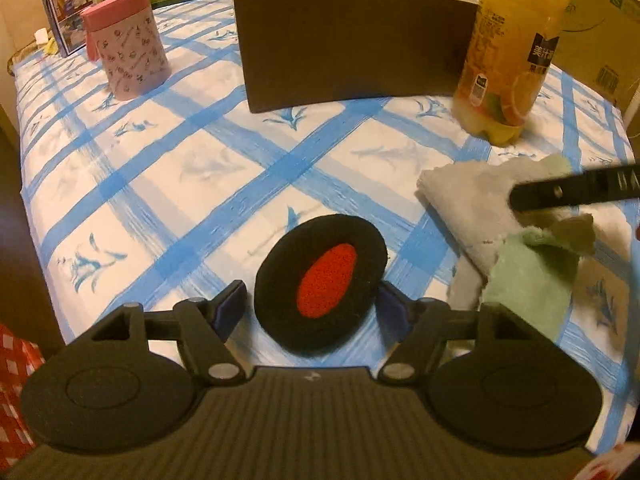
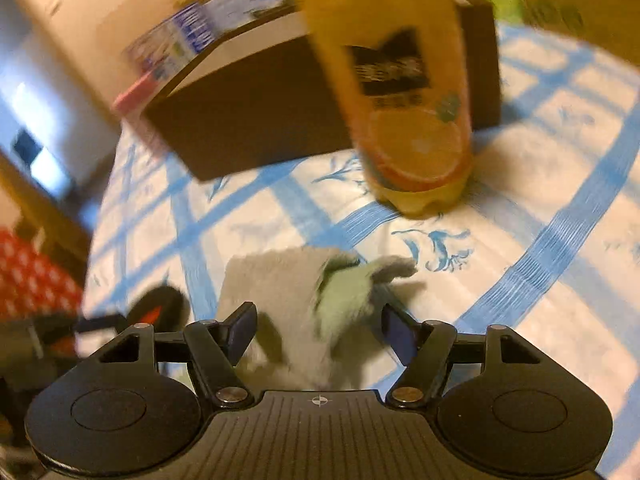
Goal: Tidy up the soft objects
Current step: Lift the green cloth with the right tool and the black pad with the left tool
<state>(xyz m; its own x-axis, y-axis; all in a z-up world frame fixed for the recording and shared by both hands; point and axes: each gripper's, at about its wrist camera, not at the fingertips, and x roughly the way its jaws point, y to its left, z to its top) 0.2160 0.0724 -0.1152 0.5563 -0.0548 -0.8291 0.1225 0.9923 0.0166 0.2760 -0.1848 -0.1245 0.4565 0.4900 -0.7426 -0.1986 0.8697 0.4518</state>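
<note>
Lying flat on the blue checked tablecloth (image 1: 168, 184), the round black pad with the red middle (image 1: 320, 284) sits right between the wide-open fingers of the left gripper (image 1: 310, 306), with a gap at the left finger. Beside it, the gray and green cloth (image 2: 304, 300) lies bunched up between the wide-open fingers of the right gripper (image 2: 320, 330). Farther back stand the brown box (image 1: 352, 56), the orange juice bottle (image 1: 516, 52) and a pink cup (image 1: 128, 44).
</note>
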